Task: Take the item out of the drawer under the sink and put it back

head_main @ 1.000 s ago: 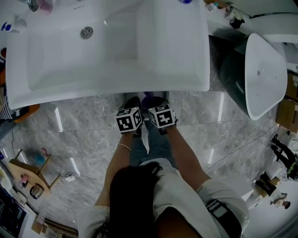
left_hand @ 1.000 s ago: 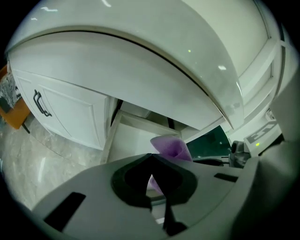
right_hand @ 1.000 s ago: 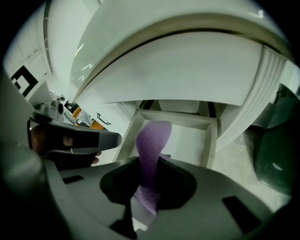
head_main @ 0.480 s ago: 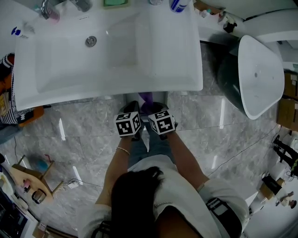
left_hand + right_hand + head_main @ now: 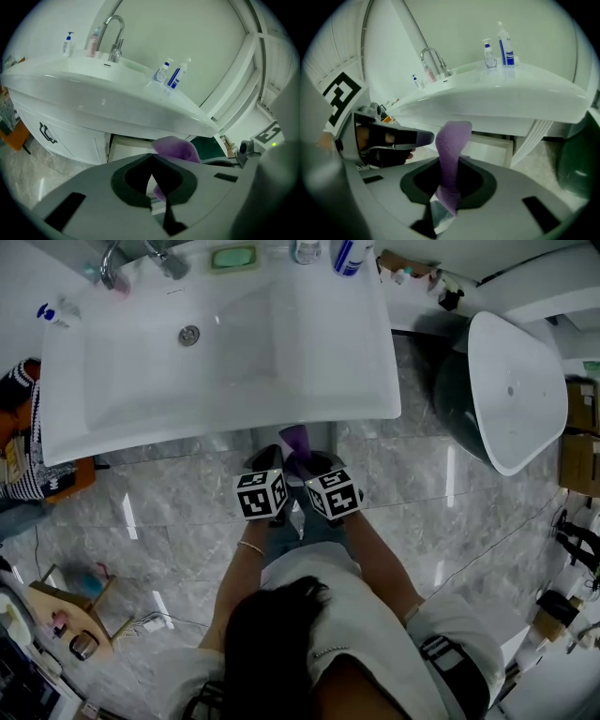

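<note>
Grey right gripper (image 5: 449, 180): jaws a narrow way apart, pinched on the lower end of a purple cloth (image 5: 451, 140).
Grey left gripper (image 5: 152, 161): jaws almost together, tips meeting, with purple fabric caught in the slit between them.
Both grippers: side by side in the head view, marker cubes near each other, jaws pointing at the cabinet.
Cloth, look: soft, fuzzy fabric. One narrow strip stands up from the right jaws and curls over at the top. Seen from the left gripper, it bunches into a rounded fold.
Cloth, place: out of the drawer (image 5: 125, 146), held in the air between the two grippers, just in front of the sink (image 5: 225, 423) and below its front rim.
Drawer: pulled open under the sink, pale inside; its contents cannot be made out.
</note>
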`<control>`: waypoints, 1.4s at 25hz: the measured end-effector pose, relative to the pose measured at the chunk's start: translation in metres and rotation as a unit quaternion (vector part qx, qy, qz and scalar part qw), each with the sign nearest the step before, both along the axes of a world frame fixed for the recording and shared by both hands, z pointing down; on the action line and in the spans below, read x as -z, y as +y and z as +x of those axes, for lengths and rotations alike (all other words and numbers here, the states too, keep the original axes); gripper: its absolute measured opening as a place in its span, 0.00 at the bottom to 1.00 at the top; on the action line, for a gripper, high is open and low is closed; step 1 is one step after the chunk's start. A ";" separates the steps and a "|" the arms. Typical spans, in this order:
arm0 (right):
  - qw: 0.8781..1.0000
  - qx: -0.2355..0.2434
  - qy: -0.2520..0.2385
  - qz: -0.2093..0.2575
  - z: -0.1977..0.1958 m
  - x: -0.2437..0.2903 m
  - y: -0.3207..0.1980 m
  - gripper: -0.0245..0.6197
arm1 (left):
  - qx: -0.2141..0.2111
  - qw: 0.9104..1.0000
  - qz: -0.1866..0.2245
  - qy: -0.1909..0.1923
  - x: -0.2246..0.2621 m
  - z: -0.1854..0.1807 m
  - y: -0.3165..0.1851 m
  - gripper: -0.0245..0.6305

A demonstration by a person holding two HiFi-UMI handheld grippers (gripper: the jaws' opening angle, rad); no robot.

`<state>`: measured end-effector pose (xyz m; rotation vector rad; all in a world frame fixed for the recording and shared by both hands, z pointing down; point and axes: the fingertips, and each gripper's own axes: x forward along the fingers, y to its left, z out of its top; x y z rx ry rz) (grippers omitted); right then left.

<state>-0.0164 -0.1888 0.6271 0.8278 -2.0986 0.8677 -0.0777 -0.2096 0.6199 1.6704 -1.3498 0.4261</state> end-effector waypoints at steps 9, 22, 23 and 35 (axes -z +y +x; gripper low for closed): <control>0.999 0.014 -0.016 0.050 0.000 0.047 -0.001 0.17 | 0.017 0.999 0.030 0.000 0.037 -0.003 0.000 0.04; 0.984 0.006 -0.082 0.157 -0.007 0.144 -0.037 0.17 | 0.031 0.989 0.145 0.002 0.125 -0.013 -0.034 0.04; 0.983 0.003 -0.084 0.165 -0.006 0.149 -0.041 0.17 | 0.031 0.987 0.157 -0.003 0.132 -0.015 -0.038 0.04; 0.950 -0.032 -0.102 0.293 -0.007 0.225 -0.076 0.17 | 0.015 0.961 0.276 -0.019 0.208 0.003 -0.056 0.04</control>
